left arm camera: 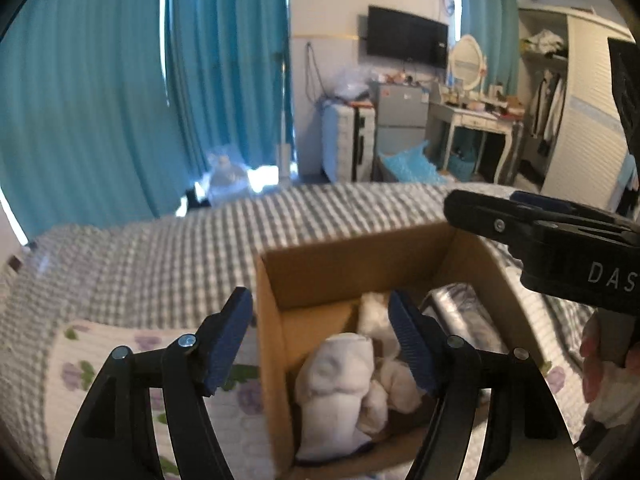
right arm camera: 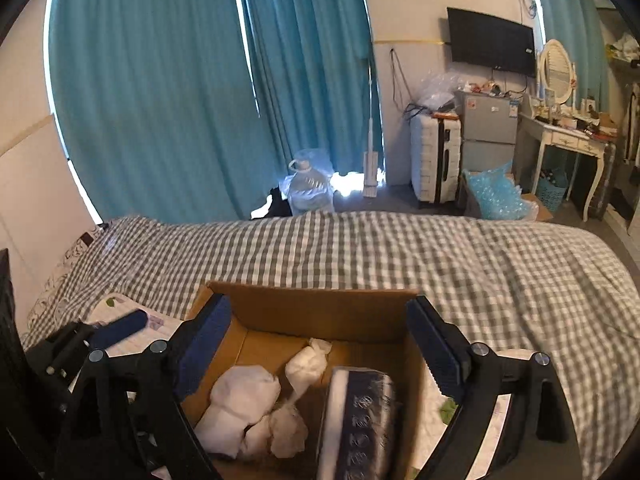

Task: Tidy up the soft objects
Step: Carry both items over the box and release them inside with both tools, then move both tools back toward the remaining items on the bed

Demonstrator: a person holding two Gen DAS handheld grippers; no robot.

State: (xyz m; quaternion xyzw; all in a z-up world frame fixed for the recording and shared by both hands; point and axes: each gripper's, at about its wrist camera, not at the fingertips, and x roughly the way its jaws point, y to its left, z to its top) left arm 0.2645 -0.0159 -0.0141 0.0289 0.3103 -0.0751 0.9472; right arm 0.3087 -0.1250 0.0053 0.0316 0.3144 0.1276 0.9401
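Observation:
An open cardboard box (left arm camera: 344, 268) (right arm camera: 320, 312) sits on the bed. Inside lie white rolled socks or cloths (left arm camera: 340, 384) (right arm camera: 244, 408) and a plastic-wrapped packet with a dark blue pattern (right arm camera: 360, 416) (left arm camera: 460, 312). My left gripper (left arm camera: 320, 344) is open and empty, hovering over the box's left wall. My right gripper (right arm camera: 320, 356) is open and empty above the box, fingers spanning its width. The right gripper also shows in the left wrist view (left arm camera: 540, 240), over the box's right side. The left gripper shows at the left in the right wrist view (right arm camera: 100, 336).
The box rests on a white floral quilted pad (left arm camera: 120, 368) over a grey checked bedspread (right arm camera: 440, 256). Beyond the bed are teal curtains (right arm camera: 180, 100), a water jug (right arm camera: 310, 188), a white suitcase (right arm camera: 434, 160), a small fridge (right arm camera: 488, 128) and a dressing table (right arm camera: 568, 136).

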